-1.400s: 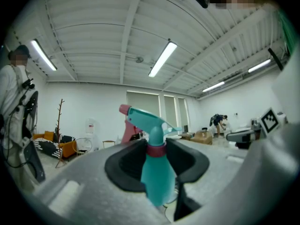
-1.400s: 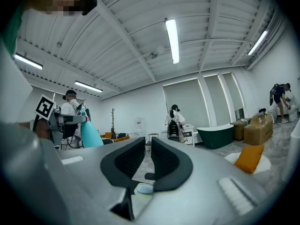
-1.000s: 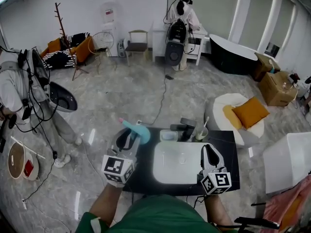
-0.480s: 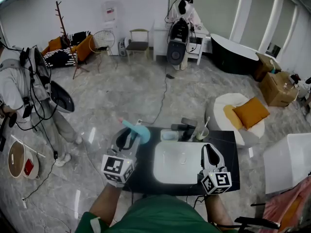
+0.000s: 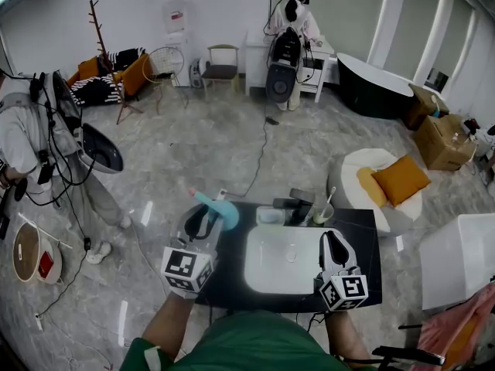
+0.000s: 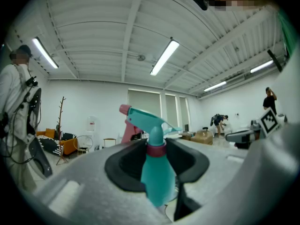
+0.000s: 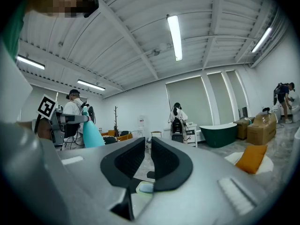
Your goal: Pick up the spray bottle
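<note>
In the head view, the left gripper point(image 5: 206, 218) is holding the teal spray bottle point(image 5: 222, 211) over the left end of the black table point(image 5: 363, 234), with the pink nozzle pointing away from the person. The right gripper point(image 5: 333, 245) is hovering over the table just right of the white basin point(image 5: 282, 260). A cup point(image 5: 321, 213) with a toothbrush is standing behind the basin.

In the left gripper view, the jaws are clamping the spray bottle point(image 6: 157, 175) just below its pink collar, and the bottle is standing upright between them.

In the right gripper view, the jaws are sitting almost together with only a thin gap and nothing between them. The spray bottle point(image 7: 92, 135) is showing at the far left.
</note>
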Demonstrator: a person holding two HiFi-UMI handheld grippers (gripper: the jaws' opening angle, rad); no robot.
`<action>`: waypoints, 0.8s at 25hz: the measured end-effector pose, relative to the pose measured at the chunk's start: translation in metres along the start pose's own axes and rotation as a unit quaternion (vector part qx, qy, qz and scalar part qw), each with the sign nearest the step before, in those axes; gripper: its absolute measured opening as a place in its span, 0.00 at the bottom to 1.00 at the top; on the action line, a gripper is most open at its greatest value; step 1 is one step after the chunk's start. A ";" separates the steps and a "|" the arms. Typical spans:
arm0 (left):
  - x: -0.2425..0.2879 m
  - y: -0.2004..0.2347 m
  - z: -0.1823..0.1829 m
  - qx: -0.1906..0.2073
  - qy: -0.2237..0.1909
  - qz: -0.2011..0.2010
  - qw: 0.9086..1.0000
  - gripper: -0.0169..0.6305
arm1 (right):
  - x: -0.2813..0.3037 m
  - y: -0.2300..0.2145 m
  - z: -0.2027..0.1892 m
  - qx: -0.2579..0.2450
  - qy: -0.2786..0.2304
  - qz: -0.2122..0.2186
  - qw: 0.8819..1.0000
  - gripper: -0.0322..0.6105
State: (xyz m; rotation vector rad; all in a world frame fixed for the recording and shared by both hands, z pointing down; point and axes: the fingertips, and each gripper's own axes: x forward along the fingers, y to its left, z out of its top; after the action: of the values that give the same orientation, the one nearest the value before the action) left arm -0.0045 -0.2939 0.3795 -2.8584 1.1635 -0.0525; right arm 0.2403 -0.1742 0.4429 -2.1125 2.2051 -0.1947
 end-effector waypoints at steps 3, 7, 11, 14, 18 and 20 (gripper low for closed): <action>0.001 0.002 -0.002 0.000 0.003 0.001 1.000 0.23 | 0.001 -0.001 0.000 0.001 0.001 -0.002 1.000 0.11; 0.002 0.003 -0.001 -0.004 0.001 -0.003 1.000 0.23 | 0.001 -0.001 0.001 0.001 0.001 -0.006 1.000 0.11; 0.002 0.003 -0.004 -0.005 0.001 -0.005 1.000 0.23 | 0.001 -0.001 -0.002 0.000 0.001 -0.009 1.000 0.11; 0.003 0.003 -0.006 -0.010 0.001 -0.005 1.000 0.23 | 0.000 -0.002 -0.004 0.002 0.002 -0.010 1.000 0.11; 0.001 0.005 -0.004 -0.012 0.000 -0.006 1.000 0.23 | 0.000 0.000 -0.003 0.002 0.002 -0.013 1.000 0.11; -0.001 0.007 -0.004 -0.011 0.000 -0.006 1.000 0.23 | 0.000 0.002 -0.003 0.001 0.002 -0.013 1.000 0.11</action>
State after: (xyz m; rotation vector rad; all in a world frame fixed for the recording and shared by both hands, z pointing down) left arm -0.0100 -0.2987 0.3832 -2.8852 1.1544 -0.0414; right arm 0.2377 -0.1741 0.4452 -2.1433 2.1783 -0.2039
